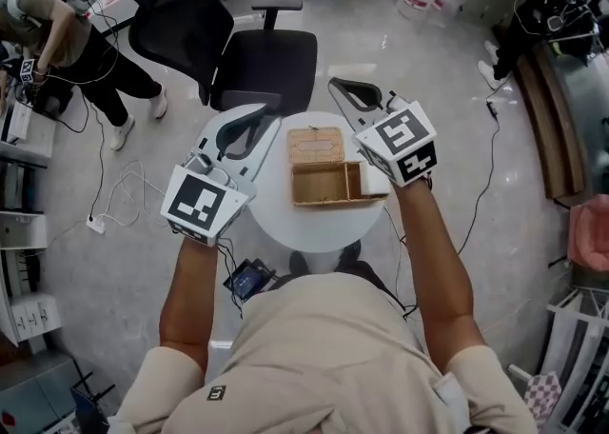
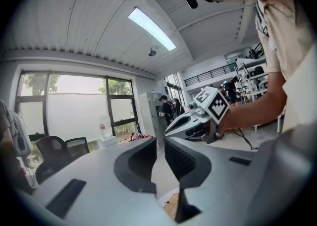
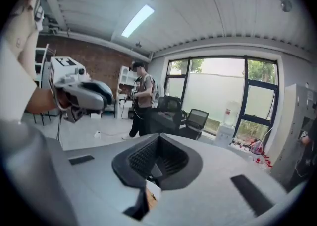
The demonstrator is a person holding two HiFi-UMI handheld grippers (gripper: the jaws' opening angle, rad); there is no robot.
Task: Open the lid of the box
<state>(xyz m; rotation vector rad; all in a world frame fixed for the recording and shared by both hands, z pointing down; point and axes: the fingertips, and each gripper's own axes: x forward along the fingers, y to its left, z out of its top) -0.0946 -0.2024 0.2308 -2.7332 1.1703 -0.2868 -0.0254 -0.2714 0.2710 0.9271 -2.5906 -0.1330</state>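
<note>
A small wooden box (image 1: 328, 184) stands on the round white table (image 1: 314, 232). Its lid (image 1: 315, 145) lies folded back flat on the far side, so the inside shows. My left gripper (image 1: 269, 109) hovers over the table's left edge, beside the box and apart from it, shut with nothing in it. At the box's right end my right gripper (image 1: 336, 86) is raised and pointing away, shut and holding nothing. Both gripper views look upward across the room. A sliver of the box (image 2: 172, 205) shows below the left gripper (image 2: 159, 143), and another sliver of it (image 3: 148, 197) below the right gripper (image 3: 157, 138).
A black office chair (image 1: 238, 42) stands just beyond the table. One person (image 1: 57, 23) bends over at the far left and another person (image 1: 552, 4) is at the far right. Cables and a power strip (image 1: 95, 224) lie on the floor to the left.
</note>
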